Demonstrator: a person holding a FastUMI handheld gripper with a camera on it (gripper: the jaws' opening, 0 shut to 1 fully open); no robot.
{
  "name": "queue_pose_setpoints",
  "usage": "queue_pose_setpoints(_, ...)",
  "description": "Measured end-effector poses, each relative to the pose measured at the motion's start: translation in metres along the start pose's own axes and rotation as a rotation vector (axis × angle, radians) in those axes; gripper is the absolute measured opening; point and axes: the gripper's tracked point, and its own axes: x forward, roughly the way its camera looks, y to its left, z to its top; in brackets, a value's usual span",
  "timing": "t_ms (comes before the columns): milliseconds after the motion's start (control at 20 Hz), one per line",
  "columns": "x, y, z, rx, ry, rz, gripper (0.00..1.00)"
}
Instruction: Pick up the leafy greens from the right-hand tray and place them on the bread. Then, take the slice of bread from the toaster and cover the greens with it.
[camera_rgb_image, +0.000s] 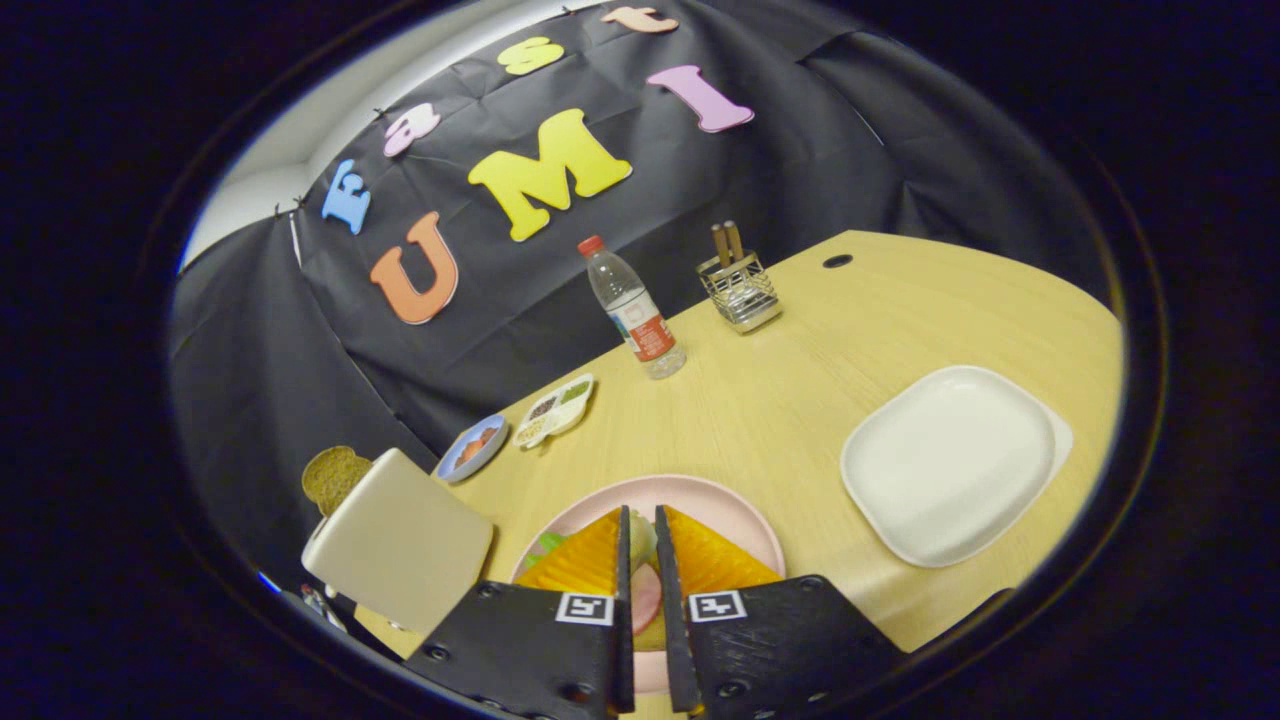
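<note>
Gripper (641, 545) fingers nearly closed over pink plate (745, 505); whether they grip the greens (548, 545) cannot be told. Bread (330, 473) stands in toaster (400, 555). White tray (945, 462) sits right.

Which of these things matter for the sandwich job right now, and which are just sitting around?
Job: tool, nearly shut above the pink plate; greens; toaster with bread slice; white tray.

Lying about: water bottle, utensil holder, two small dishes.
</note>
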Motion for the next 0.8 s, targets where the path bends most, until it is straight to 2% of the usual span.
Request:
queue_pose_setpoints(50, -0.002, -0.005, -0.002, -0.020, -0.007, -0.019, 0.18)
queue_pose_setpoints(100, -0.003, -0.008, -0.001, -0.038, -0.018, -0.037, 0.30)
queue_pose_setpoints(300, -0.024, -0.015, 0.018, -0.143, -0.124, -0.104, 0.90)
queue_pose_setpoints(350, -0.032, -0.016, 0.025, -0.176, -0.158, -0.130, 0.94)
queue_pose_setpoints(550, -0.071, 0.013, 0.065, -0.271, -0.306, -0.175, 0.96)
queue_pose_setpoints(800, -0.092, 0.090, 0.086, -0.344, -0.373, -0.163, 0.96)
